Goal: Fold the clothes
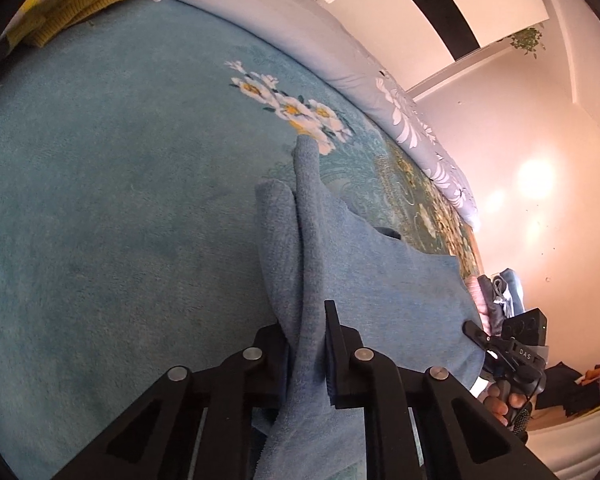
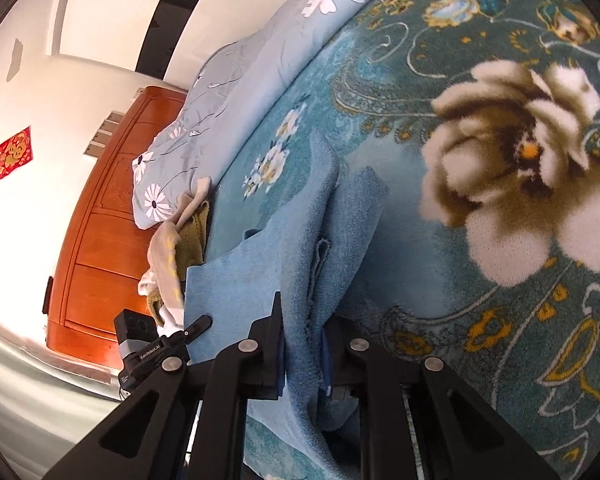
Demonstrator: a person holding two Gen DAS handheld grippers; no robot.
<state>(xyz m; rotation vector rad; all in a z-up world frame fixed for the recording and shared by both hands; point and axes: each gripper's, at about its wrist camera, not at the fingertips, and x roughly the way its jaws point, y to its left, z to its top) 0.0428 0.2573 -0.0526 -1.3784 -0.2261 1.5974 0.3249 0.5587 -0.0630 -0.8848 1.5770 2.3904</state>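
1. Pinching a bunched fold of the light-blue terry-cloth garment (image 1: 364, 280), the left gripper (image 1: 306, 344) has its black jaws clamped on the cloth, which rises between them toward twelve o'clock.
2. Clamped likewise, the right gripper (image 2: 304, 344) grips another edge of the same garment (image 2: 260, 280) — the cloth stretches between the two tools in a taut sheet.
3. From the left wrist view, the right gripper appears at about four o'clock with a person's fingers (image 1: 500, 400) around its handle; from the right wrist view, the left gripper sits at about eight o'clock.
4. Under the garment lies the teal plush blanket with white and gold flowers (image 2: 500, 160), spread over the bed.
5. At ten o'clock in the left view is a mustard knitted garment (image 1: 72, 8); a pale-blue quilt with white flower print (image 2: 228, 100) borders the blanket's far edge.
6. Beyond stands an orange-brown wooden cabinet (image 2: 100, 240) — at nine o'clock in the right view.
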